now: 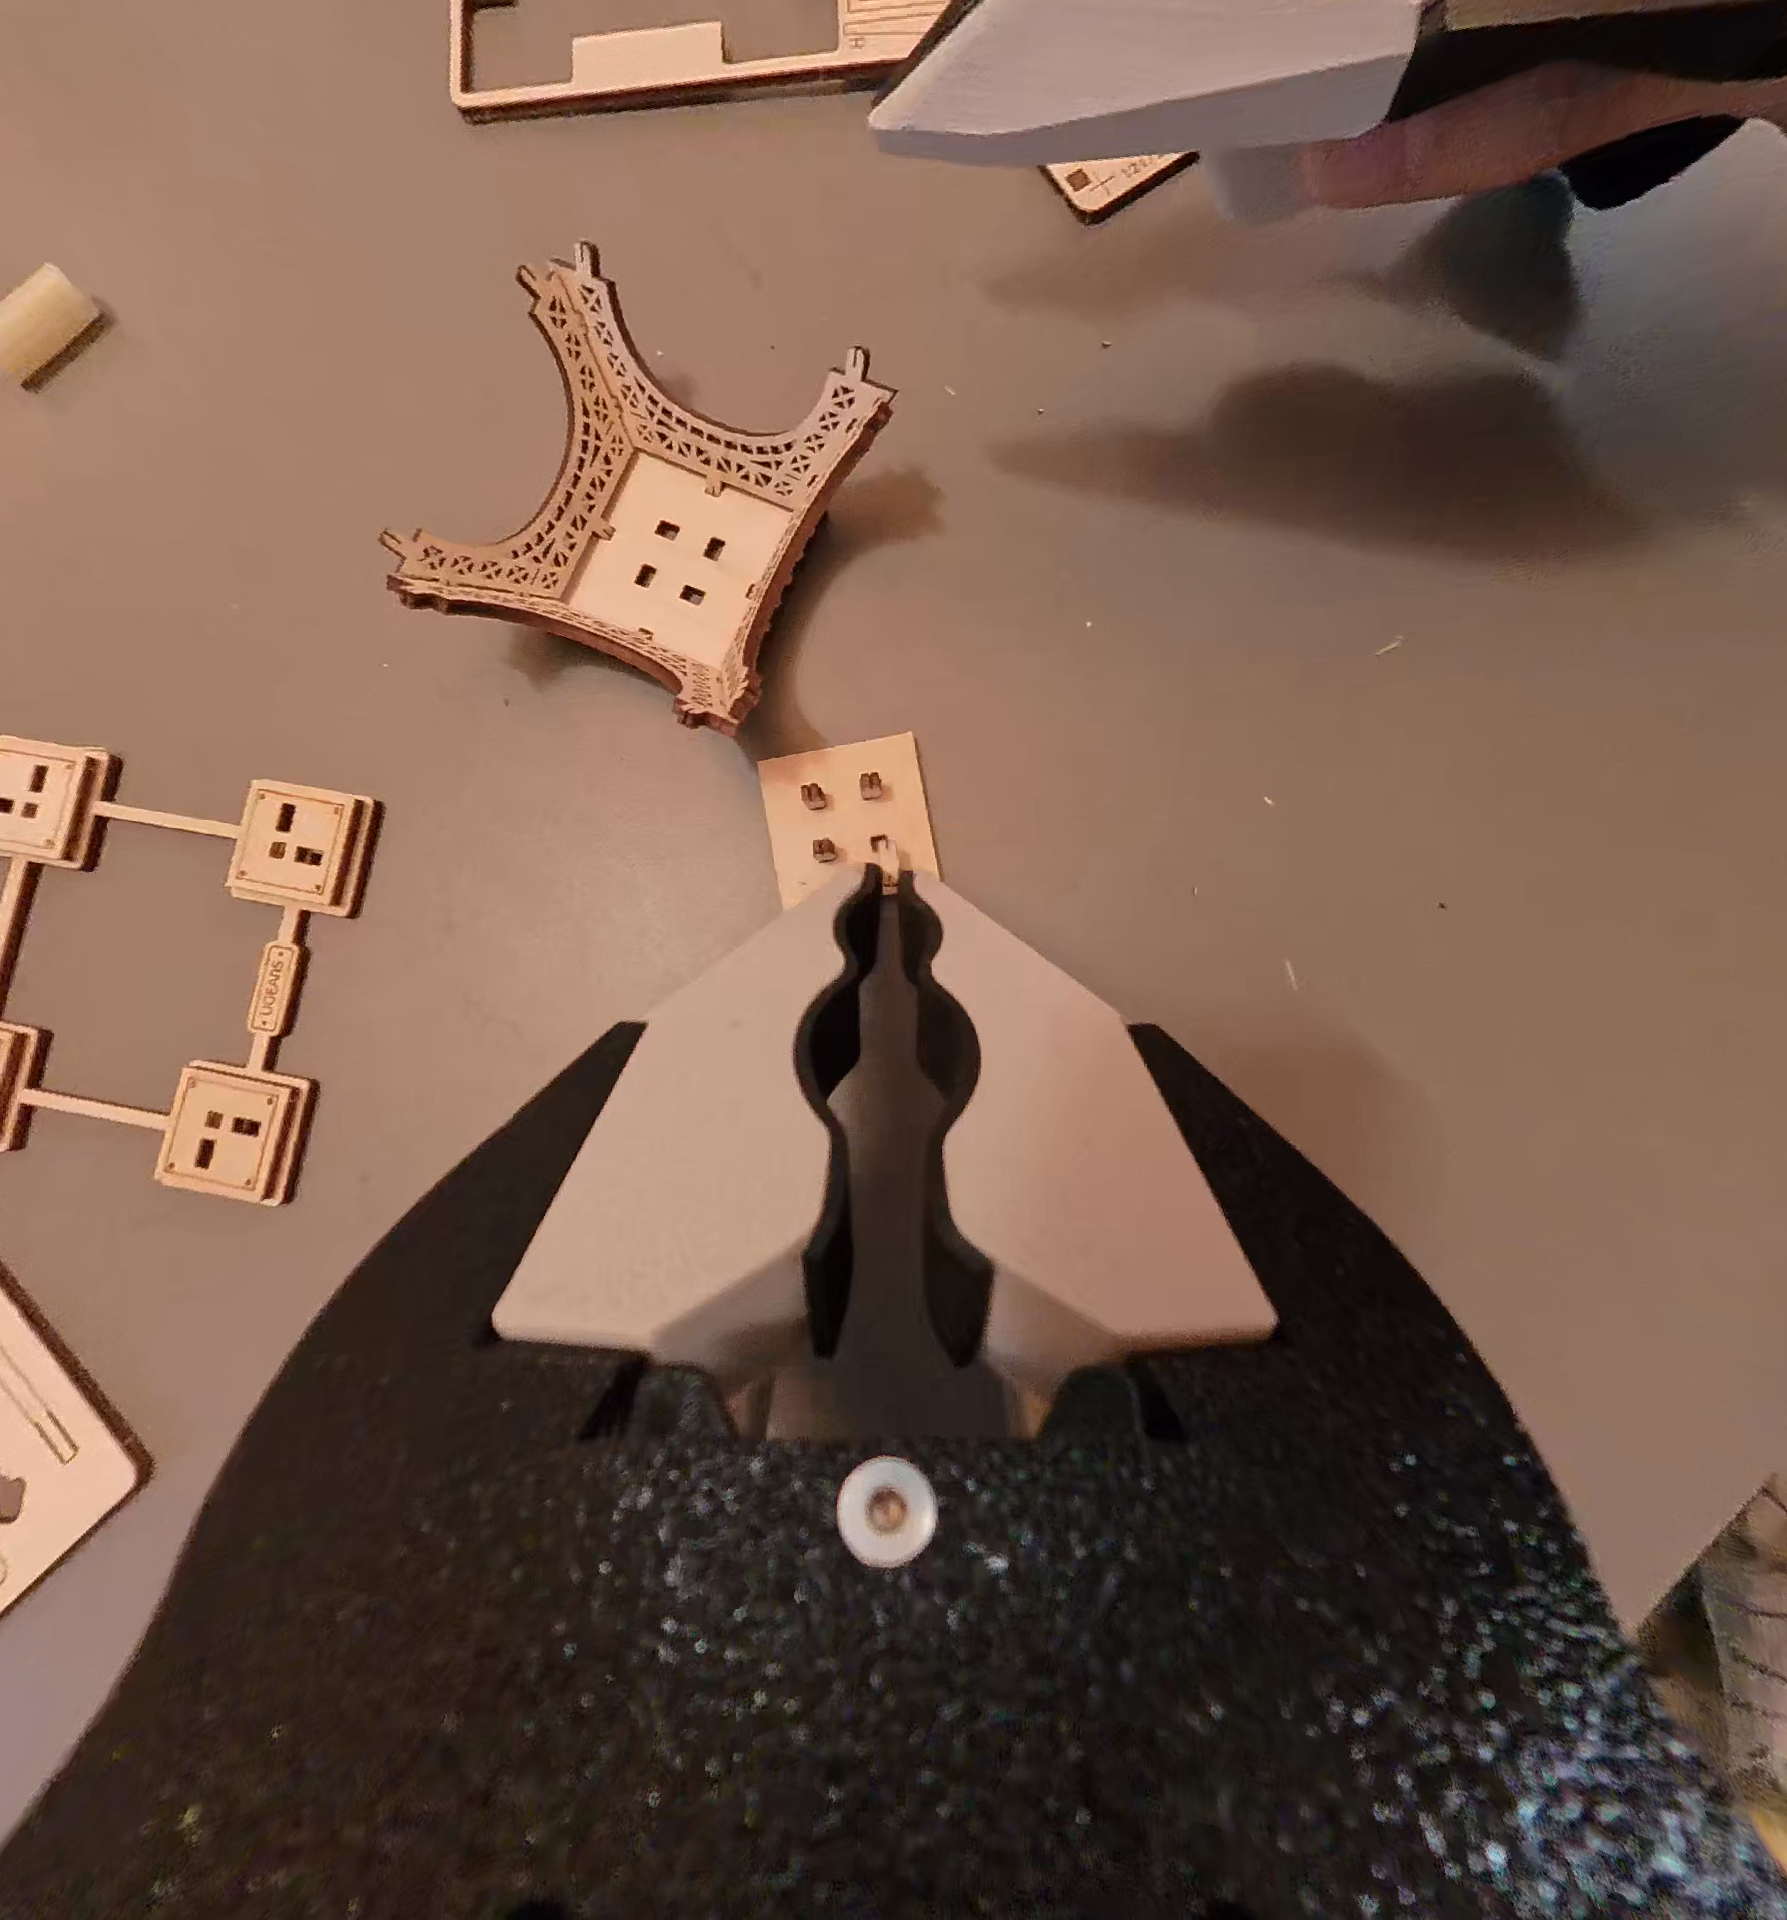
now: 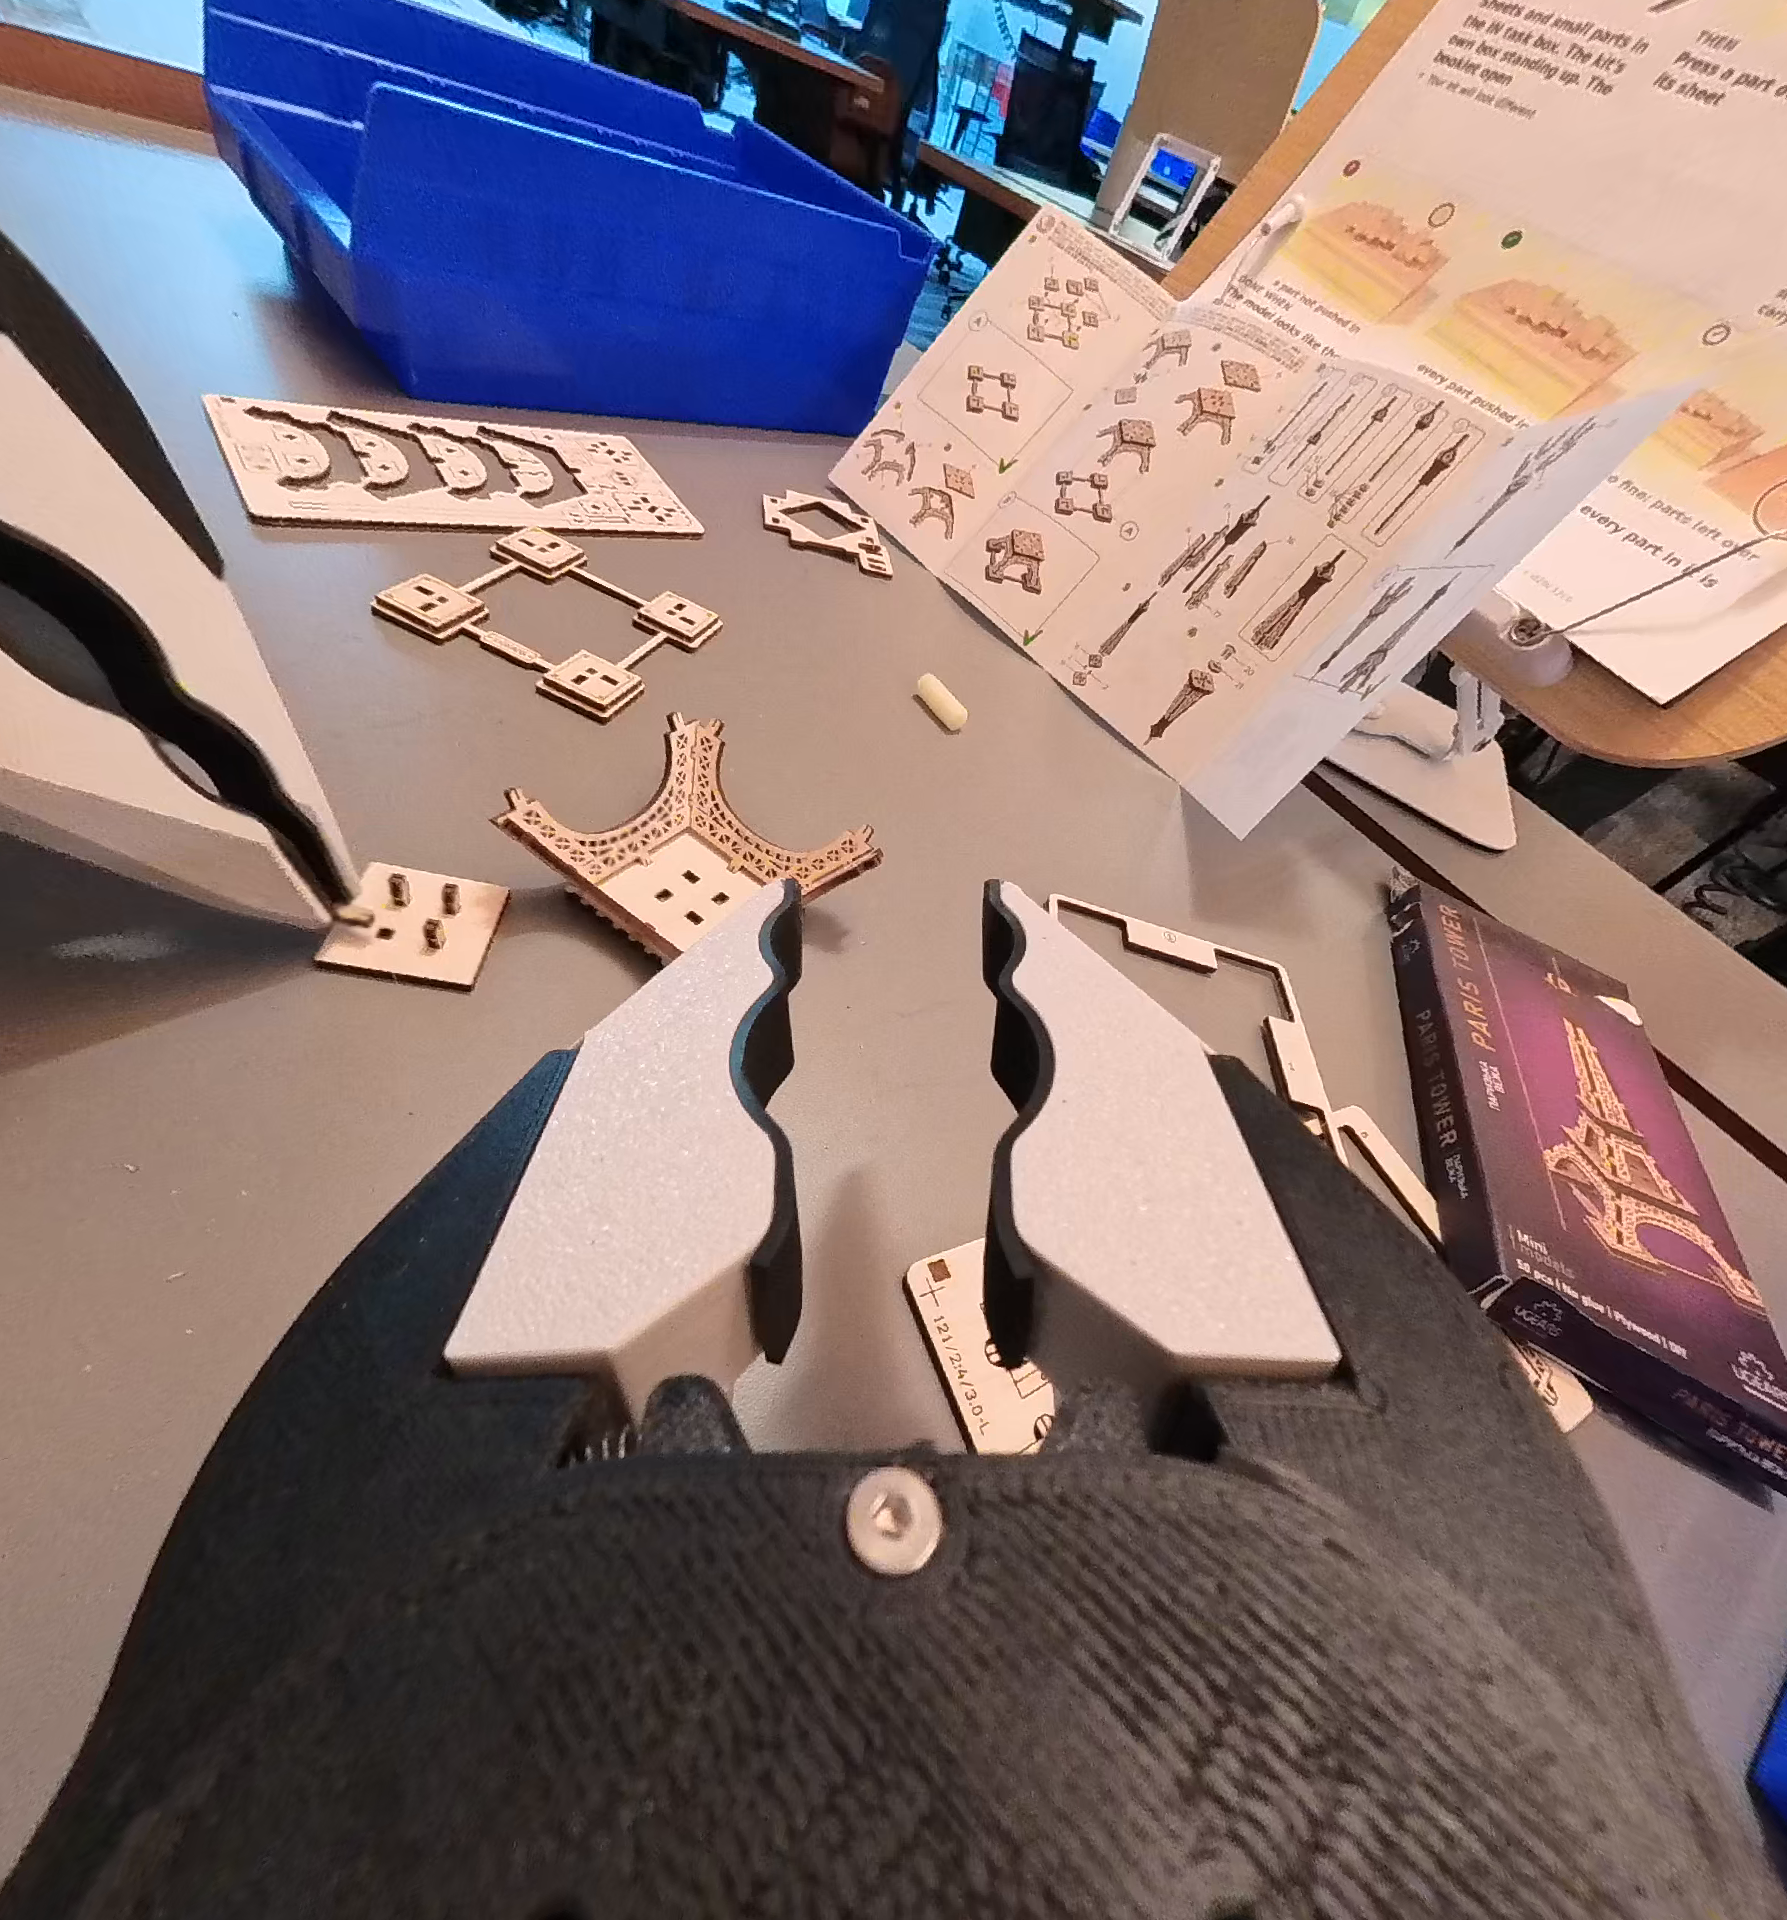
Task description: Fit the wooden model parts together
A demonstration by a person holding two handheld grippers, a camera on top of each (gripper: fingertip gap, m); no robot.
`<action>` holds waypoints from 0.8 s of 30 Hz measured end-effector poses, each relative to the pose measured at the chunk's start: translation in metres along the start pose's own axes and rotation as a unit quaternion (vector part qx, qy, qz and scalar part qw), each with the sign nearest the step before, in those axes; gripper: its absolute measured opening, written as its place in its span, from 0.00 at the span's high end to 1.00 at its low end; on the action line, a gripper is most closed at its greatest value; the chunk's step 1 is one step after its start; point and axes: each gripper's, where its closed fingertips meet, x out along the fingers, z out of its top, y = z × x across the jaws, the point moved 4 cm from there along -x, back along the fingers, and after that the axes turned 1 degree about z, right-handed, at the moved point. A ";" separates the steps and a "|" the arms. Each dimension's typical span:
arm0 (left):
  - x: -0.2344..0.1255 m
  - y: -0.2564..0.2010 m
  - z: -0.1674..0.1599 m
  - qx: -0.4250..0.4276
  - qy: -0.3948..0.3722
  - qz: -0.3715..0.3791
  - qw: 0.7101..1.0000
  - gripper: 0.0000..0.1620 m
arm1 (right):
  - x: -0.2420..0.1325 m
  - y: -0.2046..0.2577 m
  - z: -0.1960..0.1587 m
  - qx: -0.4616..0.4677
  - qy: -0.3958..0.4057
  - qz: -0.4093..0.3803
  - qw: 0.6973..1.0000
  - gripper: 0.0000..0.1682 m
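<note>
My left gripper (image 1: 884, 883) is shut, its tips pinching a small wooden peg (image 1: 887, 854) at the near corner of a small square plate (image 1: 847, 764) that lies flat and carries three other upright pegs. The same gripper shows at the left of the right wrist view, with its tip on the peg (image 2: 356, 916) and the plate (image 2: 453, 951). The arched tower base (image 1: 650, 499) lies upside down just beyond the plate, slotted floor facing up. My right gripper (image 2: 889, 914) is open and empty, hovering above the table near the tower base (image 2: 691, 862).
A four-pad square frame (image 2: 546, 623), a punched-out sheet (image 2: 442, 468), a small diamond frame piece (image 2: 827, 530) and a cream cylinder (image 2: 941, 701) lie on the grey table. An open instruction booklet (image 2: 1180, 499), the kit box (image 2: 1595, 1195) and blue bins (image 2: 577, 239) border the area. The gap from one gripper's tips to the other's is roughly 12 cm. The cream cylinder (image 2: 941, 701) is about 20 cm from both grippers' fingertips. The left camera catches it too, in the left wrist view (image 1: 33, 328).
</note>
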 end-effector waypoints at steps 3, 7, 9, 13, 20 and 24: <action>-0.005 0.002 0.001 0.028 -0.002 0.003 1.000 1.00 | -0.001 0.000 0.001 0.007 -0.005 0.005 1.000 0.81; -0.013 0.005 0.009 0.103 -0.031 0.021 0.994 1.00 | -0.002 0.003 0.004 0.030 -0.015 0.032 0.999 0.80; -0.020 0.009 0.017 0.155 -0.071 0.044 0.984 1.00 | -0.004 0.008 0.005 0.050 -0.014 0.065 0.997 0.80; -0.039 0.015 0.032 0.232 -0.156 0.071 0.958 1.00 | -0.011 0.011 0.005 0.113 0.002 0.115 0.987 0.74; -0.060 0.010 0.044 0.355 -0.251 0.114 0.893 1.00 | -0.023 0.028 0.023 0.297 -0.030 0.260 0.918 0.80; -0.054 -0.007 0.038 0.448 -0.255 0.134 0.846 1.00 | -0.034 0.050 0.023 0.318 -0.003 0.360 0.877 0.85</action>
